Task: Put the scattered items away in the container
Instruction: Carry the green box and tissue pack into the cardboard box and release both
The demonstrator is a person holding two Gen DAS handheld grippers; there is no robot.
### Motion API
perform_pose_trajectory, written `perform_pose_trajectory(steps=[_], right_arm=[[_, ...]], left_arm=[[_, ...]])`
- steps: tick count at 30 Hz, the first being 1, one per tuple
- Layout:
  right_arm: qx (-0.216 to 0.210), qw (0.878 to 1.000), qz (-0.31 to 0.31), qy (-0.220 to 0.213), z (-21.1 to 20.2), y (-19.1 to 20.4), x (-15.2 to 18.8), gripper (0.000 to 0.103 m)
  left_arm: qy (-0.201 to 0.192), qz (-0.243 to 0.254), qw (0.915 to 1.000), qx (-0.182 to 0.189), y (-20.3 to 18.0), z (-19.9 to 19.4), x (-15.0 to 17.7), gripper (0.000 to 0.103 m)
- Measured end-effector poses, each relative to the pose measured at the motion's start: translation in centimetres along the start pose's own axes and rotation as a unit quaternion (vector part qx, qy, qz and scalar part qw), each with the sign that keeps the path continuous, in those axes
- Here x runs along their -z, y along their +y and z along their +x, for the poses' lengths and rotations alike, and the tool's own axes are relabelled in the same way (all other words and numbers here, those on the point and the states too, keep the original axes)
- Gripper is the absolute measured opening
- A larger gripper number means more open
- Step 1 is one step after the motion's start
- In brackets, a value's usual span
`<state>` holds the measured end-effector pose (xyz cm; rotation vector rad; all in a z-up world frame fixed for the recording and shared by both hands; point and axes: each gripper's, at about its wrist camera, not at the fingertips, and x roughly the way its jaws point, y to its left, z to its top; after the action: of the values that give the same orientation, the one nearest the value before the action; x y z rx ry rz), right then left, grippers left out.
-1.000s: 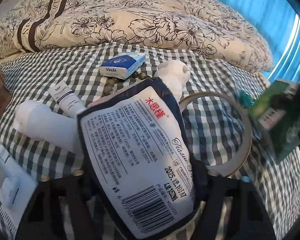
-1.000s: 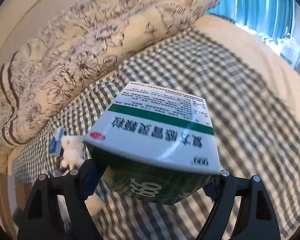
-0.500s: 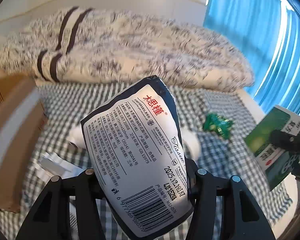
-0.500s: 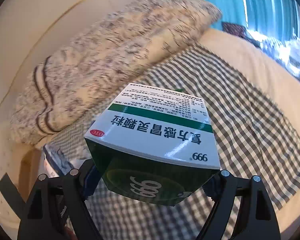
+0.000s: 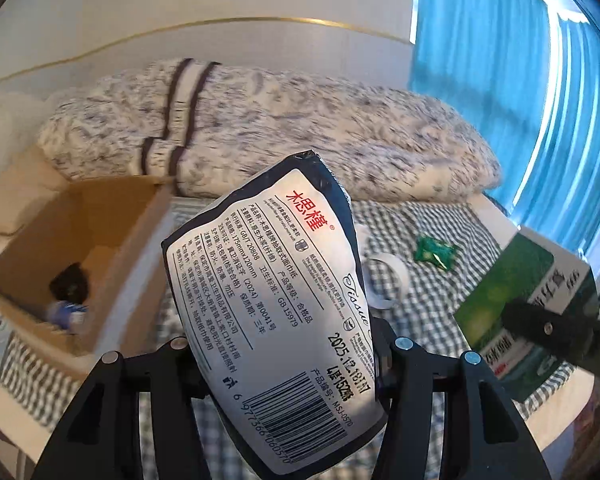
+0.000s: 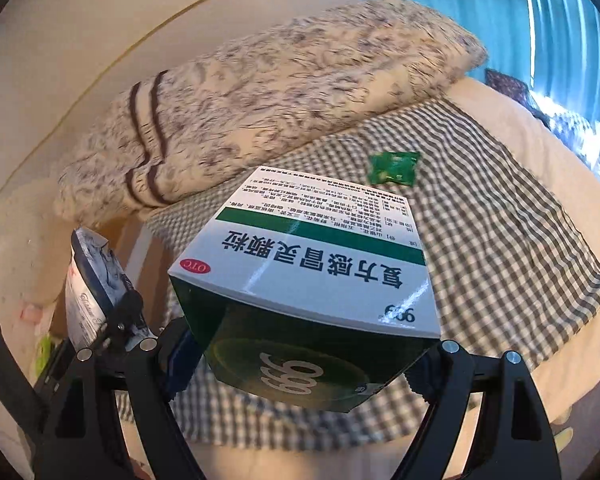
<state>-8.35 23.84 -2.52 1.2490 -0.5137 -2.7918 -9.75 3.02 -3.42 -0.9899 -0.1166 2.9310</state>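
Above the bed [image 5: 440, 300], we hold a soft, light tissue pack [image 5: 276, 304] in the left gripper [image 5: 288, 364] by its lower end — the right gripper [image 6: 304, 364] clamps a stiff medicine box [image 6: 312, 280]; cardboard box [image 5: 112, 248] lies left.

Grey-checked sheet [image 6: 480, 216], green-and-white medicine box [image 6: 312, 280], navy-and-white tissue pack [image 5: 276, 300], blue curtain [image 5: 520, 80].

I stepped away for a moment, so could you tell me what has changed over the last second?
Both grippers rose off the bed and swung left: the cardboard box has come into the left wrist view. The left gripper still clamps the tissue pack; the right gripper still clamps the medicine box.
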Motion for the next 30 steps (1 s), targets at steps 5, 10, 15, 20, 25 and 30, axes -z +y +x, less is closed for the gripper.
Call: perform_pose_trajectory(steps=[5, 10, 15, 20, 25, 30], right_arm=[[-0.029, 0.998, -0.063, -0.011, -1.6, 7.9, 0.7, 0.083], [-0.069, 0.991, -0.118, -0.010, -1.0, 15.5, 1.2, 0.083], [-0.110, 0.983, -0.143, 0.016, 2.3, 21.7, 1.4, 0.083], [-0.126, 0.978, -0.166, 0.026, 6.4, 26.8, 0.4, 0.083], [-0.139, 0.975, -0.166, 0.045, 10.5, 30.0, -1.0, 0.083], [-0.159, 0.972, -0.155, 0.080, 15.0, 32.4, -1.7, 0.086]], left_arm=[[-0.026, -0.042, 0.9982, -0.034, 6.5, -3.2, -1.2, 0.056], [-0.039, -0.075, 0.9931, -0.082, 13.1, -5.0, -2.0, 0.056], [-0.028, -0.089, 0.9895, -0.111, 18.4, -3.9, -2.4, 0.056], [-0.008, -0.083, 0.9882, -0.128, 21.3, -0.8, -2.7, 0.056], [0.016, -0.093, 0.9884, -0.119, 22.7, 2.5, -2.1, 0.056], [0.024, -0.101, 0.9881, -0.113, 23.2, 4.1, -2.8, 0.081]])
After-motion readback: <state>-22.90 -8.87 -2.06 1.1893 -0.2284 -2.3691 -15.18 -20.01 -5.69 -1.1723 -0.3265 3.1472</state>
